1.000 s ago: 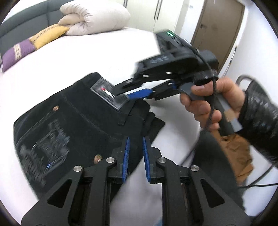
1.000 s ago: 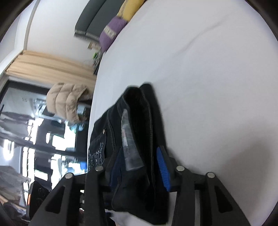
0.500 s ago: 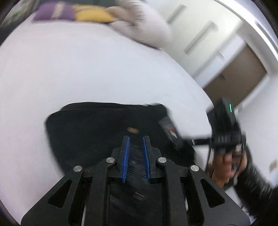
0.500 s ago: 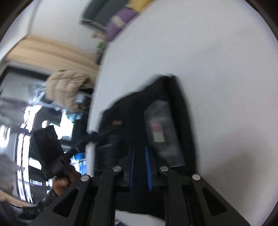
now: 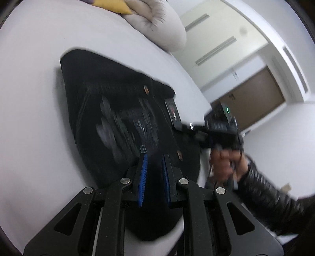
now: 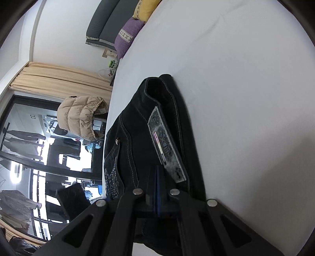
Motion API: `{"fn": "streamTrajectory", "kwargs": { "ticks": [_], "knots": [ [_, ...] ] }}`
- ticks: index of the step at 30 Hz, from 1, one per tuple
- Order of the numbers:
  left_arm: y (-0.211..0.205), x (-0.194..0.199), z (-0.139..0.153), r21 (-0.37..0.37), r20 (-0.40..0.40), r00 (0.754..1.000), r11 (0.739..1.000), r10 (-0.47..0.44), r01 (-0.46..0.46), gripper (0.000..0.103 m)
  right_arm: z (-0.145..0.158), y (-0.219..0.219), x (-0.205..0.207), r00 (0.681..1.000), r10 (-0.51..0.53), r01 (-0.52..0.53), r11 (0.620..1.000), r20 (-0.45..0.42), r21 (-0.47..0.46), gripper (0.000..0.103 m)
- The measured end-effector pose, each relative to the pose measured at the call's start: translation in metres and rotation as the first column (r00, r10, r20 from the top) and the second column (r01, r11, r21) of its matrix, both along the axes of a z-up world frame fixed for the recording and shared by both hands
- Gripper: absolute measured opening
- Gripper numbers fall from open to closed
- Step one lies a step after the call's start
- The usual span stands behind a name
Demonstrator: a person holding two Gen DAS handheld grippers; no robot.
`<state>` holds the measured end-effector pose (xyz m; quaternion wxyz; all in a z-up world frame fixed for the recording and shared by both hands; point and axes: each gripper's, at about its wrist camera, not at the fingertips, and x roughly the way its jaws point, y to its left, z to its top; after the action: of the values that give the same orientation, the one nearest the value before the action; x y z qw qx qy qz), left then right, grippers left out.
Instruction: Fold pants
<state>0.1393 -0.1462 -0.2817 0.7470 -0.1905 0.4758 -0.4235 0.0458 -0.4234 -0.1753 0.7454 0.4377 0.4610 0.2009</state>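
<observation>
From the left wrist camera, the black pants (image 5: 122, 110) lie folded into a thick bundle on the white bed (image 5: 33, 122), close to its near edge. The left gripper (image 5: 153, 157) hangs low over the near end of the bundle; its blue pads (image 5: 142, 173) stand a narrow way apart with dark cloth showing between them, but the picture is blurred and I cannot tell whether they pinch the fabric. Two copper rivets and a pale printed design show on the upper face of the pants. At the far right side of the bundle the right gripper (image 5: 184, 127) reaches in by the waistband label (image 5: 173, 112), carried by a hand (image 5: 226, 165) in a black quilted sleeve (image 5: 271, 200). A pale bundled duvet (image 5: 157, 25) sits at the head of the bed, and a brown door (image 5: 258, 102) stands beyond.

From the right wrist camera, the right gripper (image 6: 157, 173) is clamped tight, its fingers pressed together on the waistband edge of the pants (image 6: 130, 149), just beside the grey label (image 6: 167, 149). The waistband stands up in a fold over the bed (image 6: 246, 88). A purple pillow (image 6: 128, 37) and a yellow one (image 6: 145, 8) lie at the far end, and a tan puffer jacket (image 6: 82, 116) hangs near the curtains (image 6: 55, 78).
</observation>
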Motion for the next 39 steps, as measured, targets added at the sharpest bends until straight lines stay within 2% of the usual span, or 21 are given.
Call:
{"fn": "streamTrajectory", "kwargs": {
  "ticks": [3, 5, 6, 8, 10, 12, 13, 14, 15, 16, 17, 21, 23, 26, 27, 29, 33, 37, 39],
  "knots": [
    [0.004, -0.022, -0.003, 0.029, 0.050, 0.999, 1.000, -0.007, 0.005, 0.014, 0.001, 0.000, -0.011, 1.000, -0.017, 0.017, 1.000, 0.010, 0.007, 0.000],
    [0.004, -0.025, 0.009, 0.027, 0.050, 0.999, 1.000, 0.002, -0.003, 0.014, 0.008, 0.000, -0.017, 1.000, -0.025, 0.025, 1.000, 0.004, -0.006, 0.002],
    [0.006, -0.025, 0.009, 0.025, 0.044, 0.999, 1.000, 0.009, -0.010, 0.014, 0.014, 0.000, -0.020, 1.000, -0.028, 0.028, 0.999, 0.005, -0.019, 0.009],
    [0.008, -0.027, 0.012, 0.039, 0.052, 0.999, 0.999, 0.015, -0.017, 0.015, 0.035, -0.002, -0.028, 0.998, -0.045, 0.048, 0.998, 0.047, -0.045, 0.054],
    [0.009, -0.025, 0.018, 0.045, 0.061, 0.998, 0.999, 0.025, -0.028, 0.015, 0.060, -0.008, -0.039, 0.991, -0.067, 0.076, 0.994, 0.117, -0.075, 0.067],
    [0.014, -0.019, 0.027, 0.071, 0.085, 0.993, 0.994, 0.081, -0.087, 0.015, 0.073, -0.012, -0.038, 0.989, -0.054, 0.070, 0.991, 0.141, -0.112, 0.067],
    [0.015, -0.019, 0.026, 0.075, 0.082, 0.991, 0.991, 0.108, -0.115, 0.019, 0.076, -0.014, -0.034, 0.989, -0.041, 0.059, 0.990, 0.139, -0.124, 0.067],
    [0.020, -0.013, 0.025, 0.074, 0.071, 0.989, 0.988, 0.132, -0.137, 0.039, 0.076, -0.016, -0.026, 0.992, -0.029, 0.045, 0.989, 0.121, -0.137, 0.067],
    [0.024, -0.009, 0.023, 0.077, 0.065, 0.987, 0.985, 0.147, -0.152, 0.054, 0.072, -0.016, -0.020, 0.995, -0.022, 0.037, 0.988, 0.096, -0.148, 0.067],
    [0.028, -0.004, 0.021, 0.092, 0.061, 0.982, 0.978, 0.180, -0.185, 0.086, 0.067, -0.017, -0.012, 0.997, -0.013, 0.025, 0.987, 0.073, -0.156, 0.067],
    [0.031, 0.003, 0.018, 0.099, 0.058, 0.973, 0.969, 0.222, -0.226, 0.091, 0.063, -0.017, -0.004, 0.998, -0.006, 0.015, 0.987, 0.055, -0.163, 0.067],
    [0.026, 0.029, 0.010, 0.083, -0.032, 0.972, 0.970, 0.233, -0.230, 0.091, 0.034, -0.020, 0.018, 0.999, 0.000, -0.006, 0.990, -0.039, -0.142, 0.066],
    [0.007, 0.041, 0.000, 0.086, -0.085, 0.974, 0.976, 0.208, -0.201, 0.091, 0.025, -0.016, 0.025, 0.998, 0.029, -0.037, 0.989, -0.059, -0.145, 0.063],
    [-0.011, 0.053, -0.008, 0.142, -0.141, 0.973, 0.976, 0.183, -0.163, 0.085, 0.019, -0.012, 0.036, 0.996, 0.051, -0.061, 0.989, -0.077, -0.135, 0.059],
    [-0.019, 0.056, -0.011, 0.172, -0.144, 0.973, 0.973, 0.179, -0.153, 0.081, 0.017, -0.012, 0.040, 0.995, 0.051, -0.061, 0.990, -0.083, -0.124, 0.058],
    [-0.030, 0.058, -0.013, 0.230, -0.130, 0.977, 0.964, 0.168, -0.135, 0.056, 0.014, -0.008, 0.044, 0.994, 0.061, -0.073, 0.989, -0.094, -0.126, 0.052],
    [-0.038, 0.050, -0.004, 0.337, -0.071, 0.986, 0.934, 0.153, -0.121, 0.047, 0.013, 0.008, 0.049, 0.991, 0.086, -0.104, 0.978, -0.103, -0.183, 0.040],
    [-0.049, 0.041, 0.004, 0.388, -0.019, 0.991, 0.914, 0.133, -0.116, 0.041, 0.018, 0.012, 0.043, 0.992, 0.075, -0.094, 0.973, -0.096, -0.213, 0.028],
    [-0.055, 0.050, 0.010, 0.410, 0.004, 0.992, 0.904, 0.128, -0.118, 0.038, 0.025, 0.017, 0.041, 0.994, 0.066, -0.084, 0.967, -0.083, -0.240, 0.024]
  ]
}}
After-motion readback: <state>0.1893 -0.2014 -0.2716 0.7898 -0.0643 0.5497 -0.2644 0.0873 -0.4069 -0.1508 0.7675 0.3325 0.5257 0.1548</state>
